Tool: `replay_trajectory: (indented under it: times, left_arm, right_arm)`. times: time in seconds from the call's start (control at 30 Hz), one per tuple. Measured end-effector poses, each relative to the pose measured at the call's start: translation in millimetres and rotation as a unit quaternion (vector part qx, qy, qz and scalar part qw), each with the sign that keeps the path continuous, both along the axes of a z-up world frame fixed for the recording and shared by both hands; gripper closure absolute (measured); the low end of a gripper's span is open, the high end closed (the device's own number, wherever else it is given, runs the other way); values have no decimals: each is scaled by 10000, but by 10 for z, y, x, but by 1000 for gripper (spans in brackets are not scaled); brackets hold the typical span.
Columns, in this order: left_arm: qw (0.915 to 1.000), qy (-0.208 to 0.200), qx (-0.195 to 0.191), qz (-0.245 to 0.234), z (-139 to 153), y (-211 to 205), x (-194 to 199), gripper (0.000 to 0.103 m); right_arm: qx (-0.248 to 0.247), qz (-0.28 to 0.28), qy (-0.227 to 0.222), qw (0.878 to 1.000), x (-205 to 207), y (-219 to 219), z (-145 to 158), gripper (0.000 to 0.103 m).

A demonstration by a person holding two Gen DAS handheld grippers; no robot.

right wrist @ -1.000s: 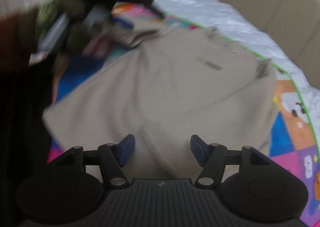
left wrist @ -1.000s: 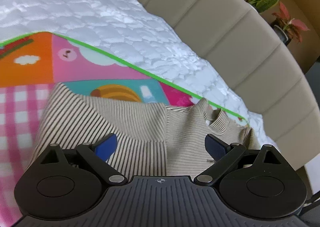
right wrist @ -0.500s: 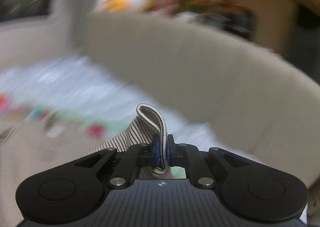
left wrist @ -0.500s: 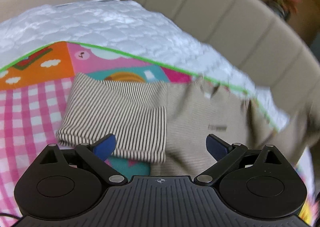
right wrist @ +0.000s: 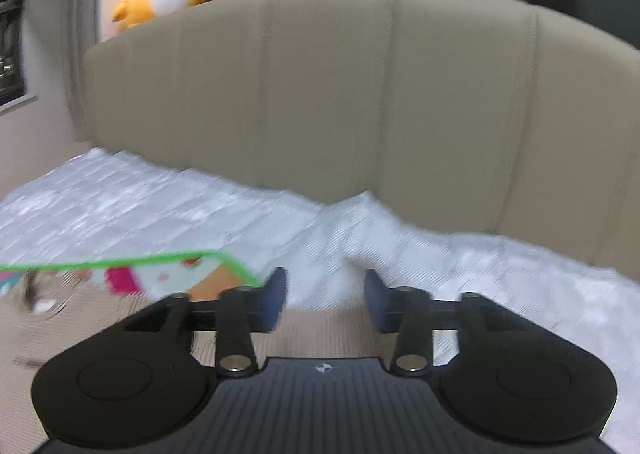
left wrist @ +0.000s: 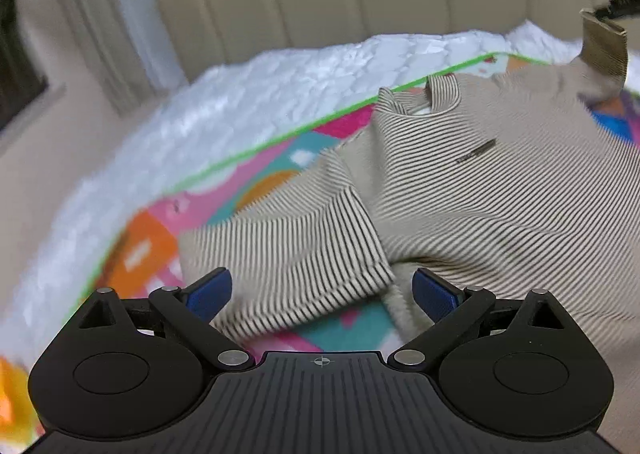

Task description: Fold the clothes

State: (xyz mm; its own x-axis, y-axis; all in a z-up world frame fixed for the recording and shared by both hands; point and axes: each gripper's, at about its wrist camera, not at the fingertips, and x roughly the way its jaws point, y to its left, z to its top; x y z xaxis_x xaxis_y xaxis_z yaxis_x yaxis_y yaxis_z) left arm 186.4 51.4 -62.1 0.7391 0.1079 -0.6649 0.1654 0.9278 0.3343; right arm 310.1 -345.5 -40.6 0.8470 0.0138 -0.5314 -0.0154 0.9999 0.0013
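The striped sweater (left wrist: 472, 182) is lying spread on the colourful play mat (left wrist: 276, 158) over the white quilted bed (left wrist: 224, 102), its near sleeve (left wrist: 296, 254) folded across. The left tool (left wrist: 322, 292) is hovering wide open just above that sleeve. The right tool (right wrist: 325, 300) is gaping, empty, over what looks like the sweater's blurred far edge, facing the beige headboard (right wrist: 360, 94).

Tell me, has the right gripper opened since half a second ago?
Yes. The right gripper was shut on a striped sleeve; now its jaws stand apart, empty, in front of the beige headboard.
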Motion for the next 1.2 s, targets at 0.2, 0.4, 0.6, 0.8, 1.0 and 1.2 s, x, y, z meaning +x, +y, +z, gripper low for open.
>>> replay_trajectory:
  times: [0.2, 0.4, 0.6, 0.8, 1.0, 1.2]
  left_arm:
    - [9983, 55, 574, -64, -93, -4, 113, 72]
    - [9831, -630, 100, 1715, 392, 886, 276, 87]
    - [9458, 18, -460, 3214, 381, 1845, 207, 61]
    - [9650, 421, -969, 2401, 616, 1436, -359, 17]
    - [9874, 1302, -896, -8, 604, 204, -835, 8]
    - [9662, 1878, 50, -1762, 262, -766, -1145, 6]
  right_arm:
    - [449, 544, 472, 9964, -520, 220, -122, 36]
    - [473, 956, 1019, 9891, -863, 517, -327, 32]
    - [-267, 1813, 1373, 9734, -1119, 753, -183, 32]
    - [-1725, 3179, 1857, 9136, -1662, 857, -29, 32]
    - [-2358, 3868, 2272, 8621, -2103, 968, -115, 32]
    - [-2984, 3508, 1839, 8684, -2187, 1062, -246, 36]
